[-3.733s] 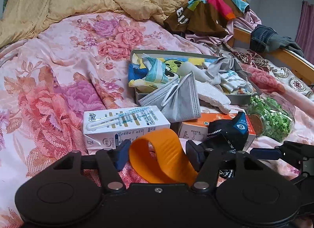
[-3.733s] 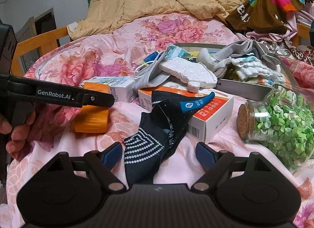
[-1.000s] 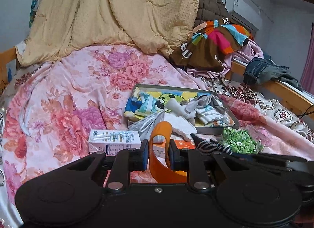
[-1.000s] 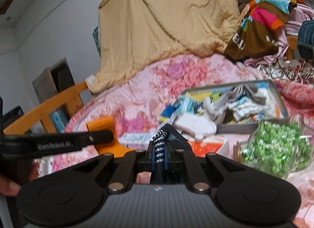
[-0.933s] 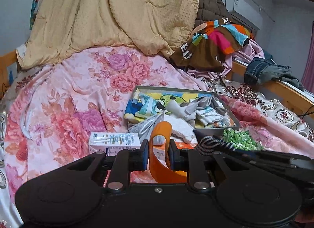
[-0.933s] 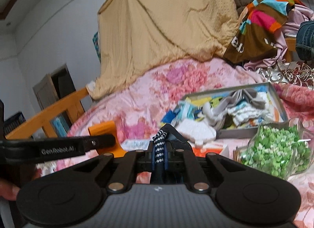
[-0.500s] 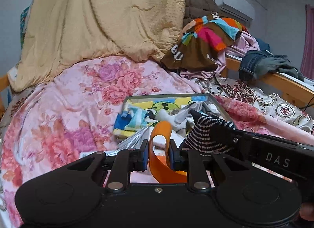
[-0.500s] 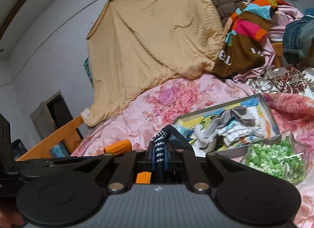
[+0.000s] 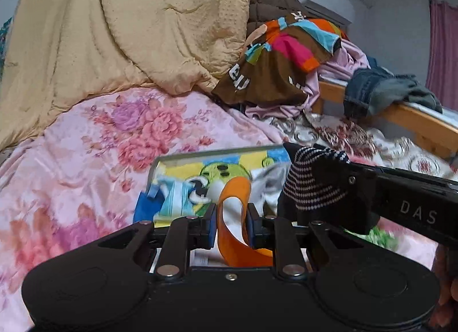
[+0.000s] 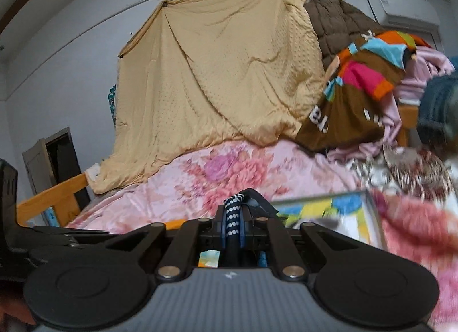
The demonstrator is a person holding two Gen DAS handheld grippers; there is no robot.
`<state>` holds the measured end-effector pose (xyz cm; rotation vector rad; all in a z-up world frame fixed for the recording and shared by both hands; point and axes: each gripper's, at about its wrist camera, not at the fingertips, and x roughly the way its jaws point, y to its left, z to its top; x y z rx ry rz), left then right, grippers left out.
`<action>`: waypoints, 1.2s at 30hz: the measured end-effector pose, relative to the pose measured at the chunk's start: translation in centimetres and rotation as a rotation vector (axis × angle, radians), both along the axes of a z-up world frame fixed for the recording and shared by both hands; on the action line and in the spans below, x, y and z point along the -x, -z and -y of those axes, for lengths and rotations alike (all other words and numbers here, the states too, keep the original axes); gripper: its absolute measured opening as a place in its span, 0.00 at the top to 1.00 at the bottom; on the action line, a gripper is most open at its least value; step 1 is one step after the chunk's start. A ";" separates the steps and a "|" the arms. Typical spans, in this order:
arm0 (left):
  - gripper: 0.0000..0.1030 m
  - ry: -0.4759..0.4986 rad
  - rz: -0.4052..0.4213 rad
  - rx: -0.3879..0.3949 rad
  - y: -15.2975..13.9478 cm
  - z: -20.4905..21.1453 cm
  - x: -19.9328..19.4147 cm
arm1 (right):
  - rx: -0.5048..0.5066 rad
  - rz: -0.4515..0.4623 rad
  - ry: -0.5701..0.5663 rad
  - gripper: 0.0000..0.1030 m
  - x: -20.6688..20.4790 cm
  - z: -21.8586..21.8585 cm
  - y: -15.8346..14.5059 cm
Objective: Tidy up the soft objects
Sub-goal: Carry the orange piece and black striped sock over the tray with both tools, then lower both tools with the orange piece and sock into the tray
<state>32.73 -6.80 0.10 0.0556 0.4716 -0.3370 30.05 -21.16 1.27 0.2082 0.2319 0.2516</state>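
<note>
While the left gripper has its jaws closed most of the way on a curled orange band at lower centre of the left view, the right gripper has its jaws fully closed on a dark sock with white dots, bottom centre of the right view. Beyond both, a tin tray with cloth items lies mid-frame on the floral bedspread. At upper left a tan quilt hangs behind the bed.
</note>
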 end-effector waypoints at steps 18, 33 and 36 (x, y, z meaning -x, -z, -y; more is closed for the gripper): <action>0.78 -0.110 0.044 0.159 3.2 0.8 -13.9 | -0.137 -0.054 0.003 0.90 -10.7 4.1 4.8; 0.75 -0.224 -0.079 0.140 7.3 0.0 -16.1 | -0.151 -0.169 -0.025 0.84 -12.7 3.4 6.3; 0.72 -0.227 -0.086 0.135 7.4 -0.1 -15.9 | -0.143 -0.183 -0.027 0.81 -12.8 3.3 6.3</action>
